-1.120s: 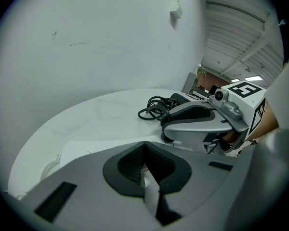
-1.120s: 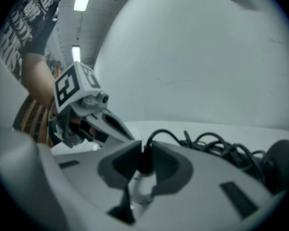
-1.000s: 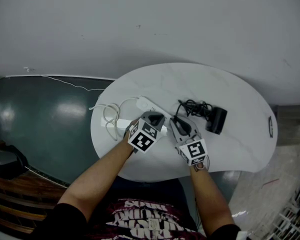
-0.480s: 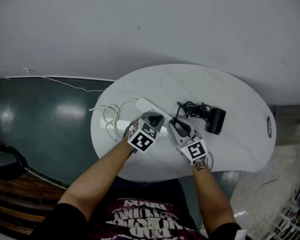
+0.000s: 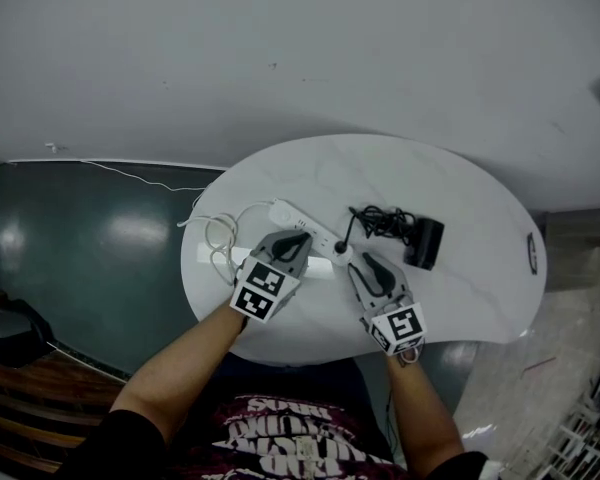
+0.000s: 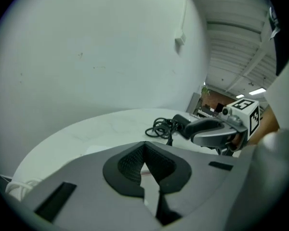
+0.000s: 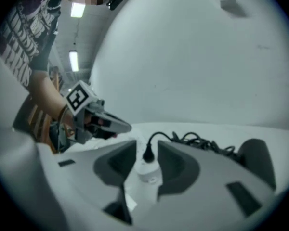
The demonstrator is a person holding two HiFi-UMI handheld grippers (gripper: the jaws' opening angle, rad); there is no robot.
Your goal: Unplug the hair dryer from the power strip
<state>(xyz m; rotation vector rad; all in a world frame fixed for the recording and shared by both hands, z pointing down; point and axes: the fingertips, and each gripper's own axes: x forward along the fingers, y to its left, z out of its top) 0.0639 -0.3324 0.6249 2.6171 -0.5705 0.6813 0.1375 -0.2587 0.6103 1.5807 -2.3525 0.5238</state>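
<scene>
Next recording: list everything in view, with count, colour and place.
oval marble-look table: one, white, centre.
plastic power strip: one, white, table's left half.
round plug: one, black, seated in the strip's end.
tangled cable: one, black, right of the plug.
hair dryer: one, black, right of the cable.
looped cord: one, white, table's left edge.
left gripper: one, grey, jaws together, at the strip.
right gripper: one, grey, jaws just opened, plug between them untouched.

We have drawn both grippers back from the power strip (image 5: 302,220) toward the counter's (image 5: 460,298) near edge. The left gripper (image 5: 292,240) has swung out leftward. The right gripper's (image 5: 365,261) jaws have just been opening, now standing clear of the black plug (image 7: 148,153) between them.
</scene>
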